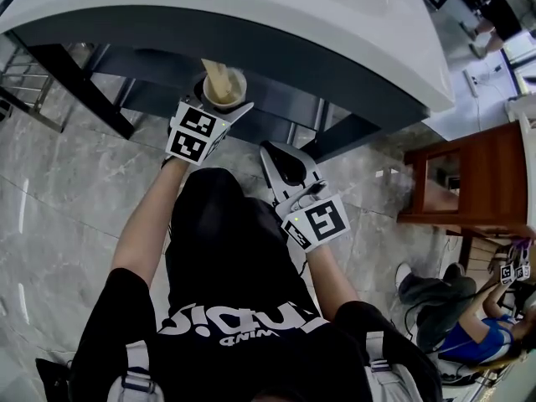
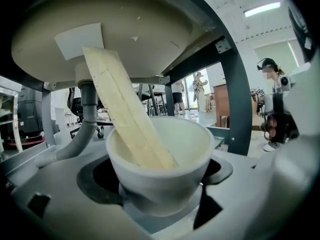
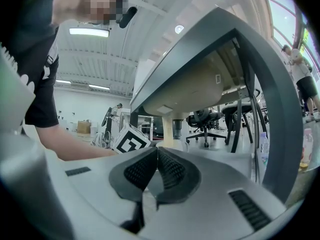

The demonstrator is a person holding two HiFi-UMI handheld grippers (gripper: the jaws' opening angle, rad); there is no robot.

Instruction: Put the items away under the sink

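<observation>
- The right gripper (image 1: 289,170) is nearest the body, its fingers (image 3: 135,171) pressed together on nothing.
- Further forward, the left gripper (image 2: 160,194) has its fingers (image 2: 97,181) clasped round the lower half of a white cup (image 2: 160,159). A flat pale stick (image 2: 125,114) leans inside the cup.
- The cup is under the sink (image 2: 100,29), near the drain pipe (image 2: 89,109).
- It is probably best kept level and set down gently, so the stick does not tip out.

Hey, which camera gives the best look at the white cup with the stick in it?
The left gripper view: the white cup fills the frame, gripped in the left claw, stick leaning inside. The head view shows it small from above. The right gripper view catches only a sliver past the shut right claw.
</observation>
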